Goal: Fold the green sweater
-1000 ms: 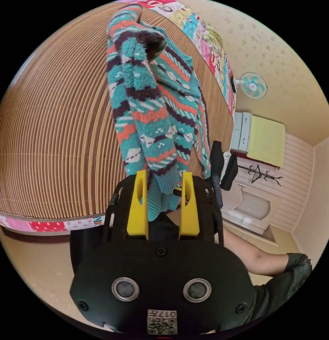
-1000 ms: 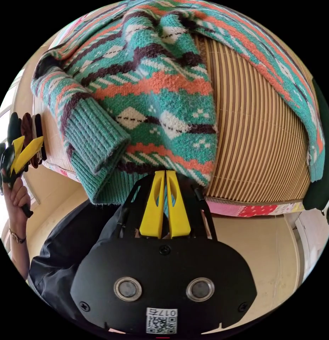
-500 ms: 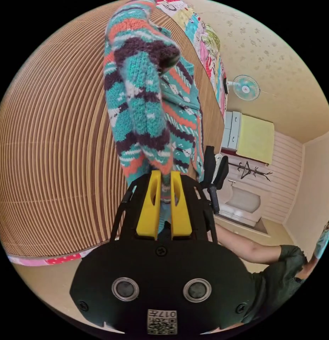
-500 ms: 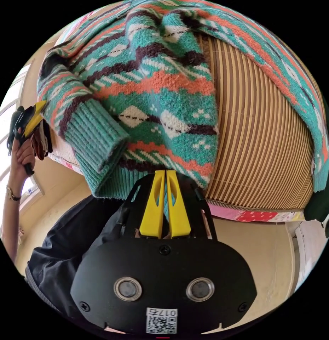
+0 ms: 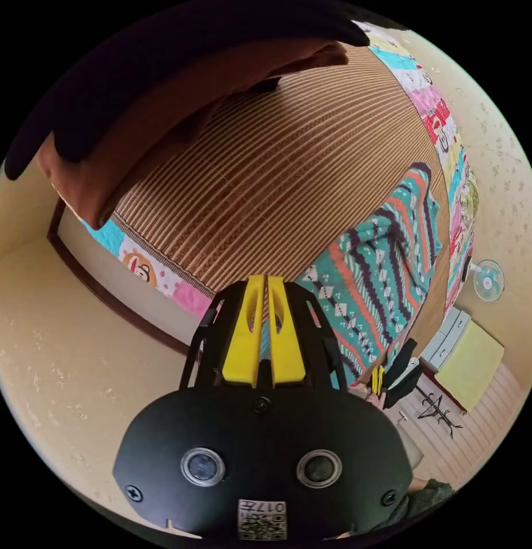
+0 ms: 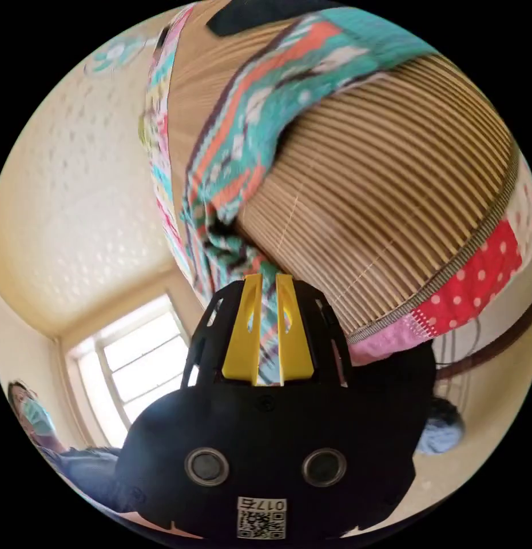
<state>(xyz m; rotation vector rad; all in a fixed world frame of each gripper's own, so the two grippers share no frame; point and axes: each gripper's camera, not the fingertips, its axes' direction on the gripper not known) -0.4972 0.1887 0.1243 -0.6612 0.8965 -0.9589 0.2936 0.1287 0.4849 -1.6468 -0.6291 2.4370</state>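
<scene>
Right gripper (image 6: 268, 286) clamped on green sweater (image 6: 243, 148) (patterned), left gripper (image 5: 264, 286) clenched.

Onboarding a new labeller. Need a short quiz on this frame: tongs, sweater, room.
1. True or false: the right tongs are wide open and hold nothing.
2. The green sweater lies spread on: A) a striped woven mat; B) the bare floor; C) a chair.
3. In the left gripper view, which appliance is on the wall?

Key
1. False: the jaws are closed on a bunch of the green sweater.
2. A.
3. A fan.
</scene>
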